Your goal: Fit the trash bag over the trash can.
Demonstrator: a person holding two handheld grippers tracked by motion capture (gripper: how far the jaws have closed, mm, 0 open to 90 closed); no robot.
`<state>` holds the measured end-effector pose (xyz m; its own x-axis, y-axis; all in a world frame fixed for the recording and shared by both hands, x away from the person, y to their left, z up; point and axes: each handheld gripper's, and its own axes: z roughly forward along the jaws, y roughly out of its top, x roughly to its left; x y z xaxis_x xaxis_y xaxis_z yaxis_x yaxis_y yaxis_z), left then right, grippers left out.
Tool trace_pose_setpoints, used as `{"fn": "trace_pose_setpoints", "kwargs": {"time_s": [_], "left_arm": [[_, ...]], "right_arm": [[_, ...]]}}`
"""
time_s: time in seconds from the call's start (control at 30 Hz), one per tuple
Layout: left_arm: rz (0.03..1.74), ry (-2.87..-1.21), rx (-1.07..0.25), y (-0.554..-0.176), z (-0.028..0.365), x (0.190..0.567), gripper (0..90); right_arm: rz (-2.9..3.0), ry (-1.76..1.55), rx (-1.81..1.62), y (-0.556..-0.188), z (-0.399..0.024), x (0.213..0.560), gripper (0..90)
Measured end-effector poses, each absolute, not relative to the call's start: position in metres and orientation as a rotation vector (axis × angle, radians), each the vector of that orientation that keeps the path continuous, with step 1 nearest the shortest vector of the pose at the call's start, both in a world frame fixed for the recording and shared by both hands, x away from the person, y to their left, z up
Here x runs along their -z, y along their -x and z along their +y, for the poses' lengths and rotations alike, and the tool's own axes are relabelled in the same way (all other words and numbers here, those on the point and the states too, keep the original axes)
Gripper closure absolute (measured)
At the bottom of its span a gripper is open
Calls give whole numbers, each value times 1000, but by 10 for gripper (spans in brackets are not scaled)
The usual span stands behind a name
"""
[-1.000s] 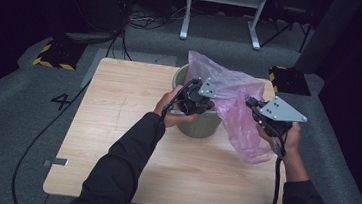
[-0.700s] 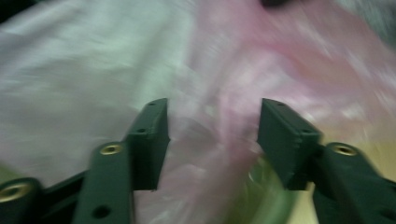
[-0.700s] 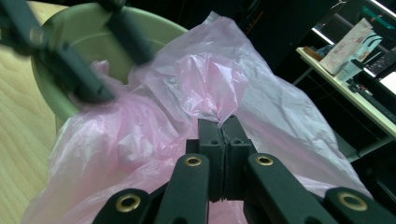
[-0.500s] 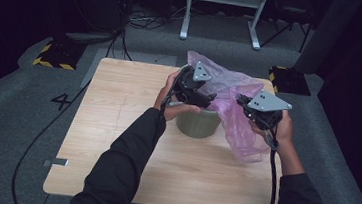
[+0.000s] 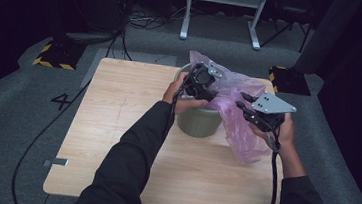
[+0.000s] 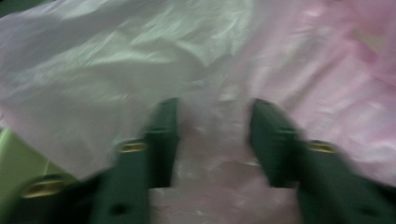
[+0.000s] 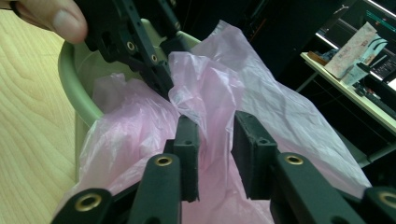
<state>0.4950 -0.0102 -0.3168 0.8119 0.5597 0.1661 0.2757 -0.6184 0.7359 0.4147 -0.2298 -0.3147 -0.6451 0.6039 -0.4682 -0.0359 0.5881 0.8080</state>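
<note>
A pale green bin [image 5: 197, 121] stands on the wooden table [image 5: 116, 126]. A thin pink plastic bag [image 5: 239, 132] spills over its right rim. My left gripper [image 5: 209, 91] reaches over the bin's mouth into the bag. In the left gripper view its jaws [image 6: 212, 116] stand apart, blurred, with bag film [image 6: 280, 56] behind and between them; they have just been closing. My right gripper [image 5: 240, 106] is at the bag's right side. Its jaws [image 7: 215, 126] have just been opening, with a fold of the bag [image 7: 205, 93] loose between them. The left gripper [image 7: 161, 77] shows beyond, at the bin's rim [image 7: 79, 93].
The table's right edge lies close under the hanging bag. A strip of tape [image 5: 55, 162] sits near the front left corner. Cables [image 5: 40, 133] run on the grey floor at the left. A metal stand [image 5: 222, 15] and hazard-striped blocks [image 5: 55, 55] stand behind the table.
My left gripper has moved a little up and away over the bin. The right gripper has shifted slightly left toward the bin, and the bag's edge is bunched closer between the two.
</note>
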Motion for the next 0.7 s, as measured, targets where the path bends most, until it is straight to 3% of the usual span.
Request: {"fn": "trace_pose_setpoints", "kwargs": {"time_s": [0.1, 0.2, 0.27, 0.33, 0.4, 0.6, 0.7], "left_arm": [[572, -2279, -506, -494, -10, 319, 895], [532, -2285, -508, -490, -5, 321, 899], [496, -2293, -508, -485, 2, 321, 900], [493, -2287, -502, -484, 7, 321, 900], [493, -2299, -483, -482, 16, 322, 900], [513, -2302, -453, -483, 26, 327, 899], [516, -2311, -449, -484, 27, 330, 899]], "right_arm": [[2042, -469, -1078, -414, -232, 315, 676], [2033, -491, -1092, -414, -236, 314, 612], [2001, -530, -1089, -415, -241, 312, 503], [1990, -553, -1089, -416, -243, 311, 476], [1966, -604, -1102, -419, -249, 308, 359], [2082, -687, -1141, -428, -256, 314, 225], [2218, -655, -1163, -430, -257, 324, 230]]}}
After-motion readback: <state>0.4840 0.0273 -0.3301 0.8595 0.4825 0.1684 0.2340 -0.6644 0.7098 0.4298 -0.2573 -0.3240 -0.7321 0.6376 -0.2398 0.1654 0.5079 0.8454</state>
